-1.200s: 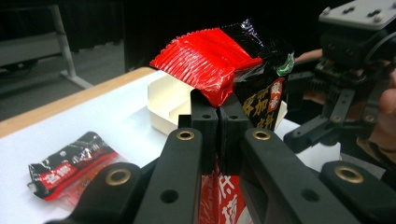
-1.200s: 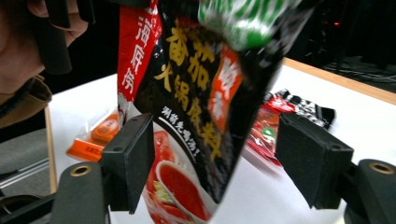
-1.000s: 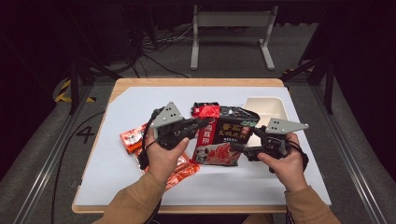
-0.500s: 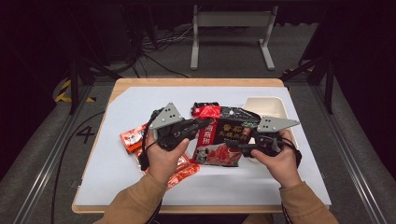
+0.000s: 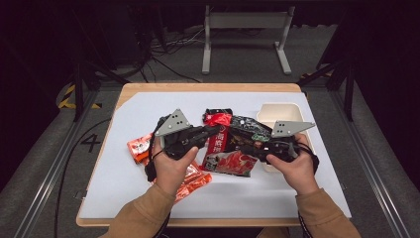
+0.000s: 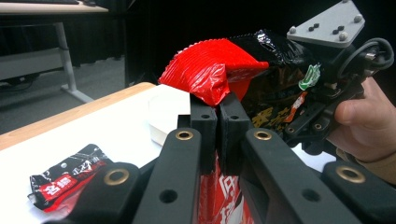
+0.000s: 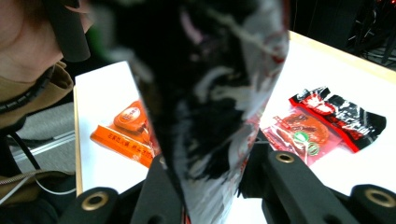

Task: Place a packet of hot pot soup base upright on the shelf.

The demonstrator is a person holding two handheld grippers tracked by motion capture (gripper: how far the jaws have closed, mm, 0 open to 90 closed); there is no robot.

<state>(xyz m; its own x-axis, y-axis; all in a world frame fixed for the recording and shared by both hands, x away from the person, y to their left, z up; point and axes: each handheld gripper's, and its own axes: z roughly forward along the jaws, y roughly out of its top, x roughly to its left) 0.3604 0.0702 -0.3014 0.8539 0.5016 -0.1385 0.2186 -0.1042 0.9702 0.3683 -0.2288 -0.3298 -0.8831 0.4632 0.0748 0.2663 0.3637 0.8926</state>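
A large black-and-red snack bag (image 5: 233, 148) is held up over the middle of the white mat between both grippers. My left gripper (image 5: 218, 130) is shut on the bag's crumpled red left edge; in the left gripper view the pads (image 6: 205, 116) pinch the red foil (image 6: 210, 74). My right gripper (image 5: 245, 148) comes in from the right. Its jaws have just been closing, and in the right gripper view the glossy black bag (image 7: 210, 93) is squeezed between them (image 7: 210, 186).
A cream tray (image 5: 282, 111) sits at the back right behind the right gripper. An orange packet (image 5: 141, 146) and a red packet (image 5: 193, 178) lie by the left hand. A small black-and-red packet (image 6: 65, 177) and more packets (image 7: 336, 116) lie on the mat (image 5: 124, 198).
The right gripper has shifted slightly left and its jaws have closed onto the bag's right side. The left gripper has kept its grip and place.
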